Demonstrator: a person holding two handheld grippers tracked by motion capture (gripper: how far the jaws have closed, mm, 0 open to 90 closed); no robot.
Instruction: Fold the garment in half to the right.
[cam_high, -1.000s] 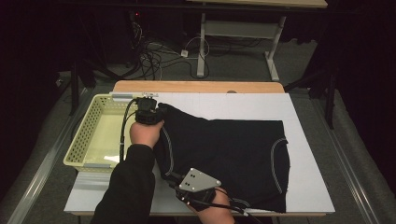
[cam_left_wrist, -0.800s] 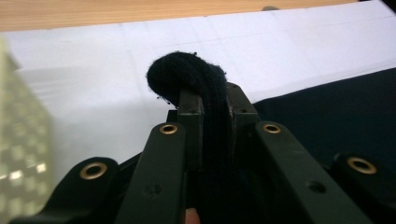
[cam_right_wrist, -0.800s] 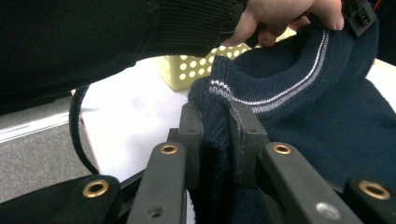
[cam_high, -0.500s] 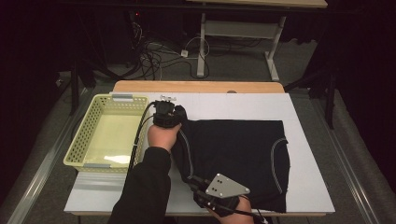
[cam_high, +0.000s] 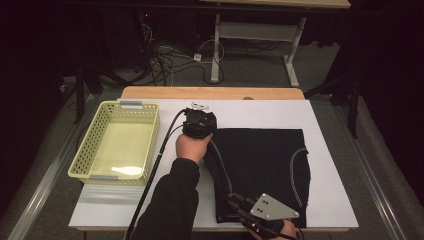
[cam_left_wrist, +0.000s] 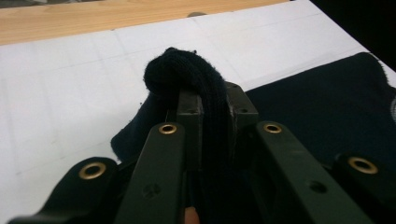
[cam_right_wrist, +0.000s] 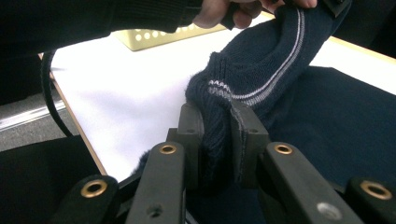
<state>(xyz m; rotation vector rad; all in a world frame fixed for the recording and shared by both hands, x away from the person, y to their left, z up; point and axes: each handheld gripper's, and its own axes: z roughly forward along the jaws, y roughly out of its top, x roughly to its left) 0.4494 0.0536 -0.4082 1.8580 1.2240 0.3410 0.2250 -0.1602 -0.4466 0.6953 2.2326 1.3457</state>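
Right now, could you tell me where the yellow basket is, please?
In the high view the yellow basket sits on the left part of the white table, just left of the left claw and the dark sweater.

Lab: black curtains, floor cables (cam_high: 170, 55) (white-topped table (cam_high: 260, 112)).

- Garment (cam_high: 260, 165), centre right: dark, matt ribbed knit cloth with pale stitching.
- Basket (cam_high: 82, 155), left: glossy pale-yellow perforated plastic.
- Desk (cam_high: 325, 120): smooth matt white top, wooden far edge.
- Tongs (cam_left_wrist: 210, 116): matt black, brass-coloured rivets.
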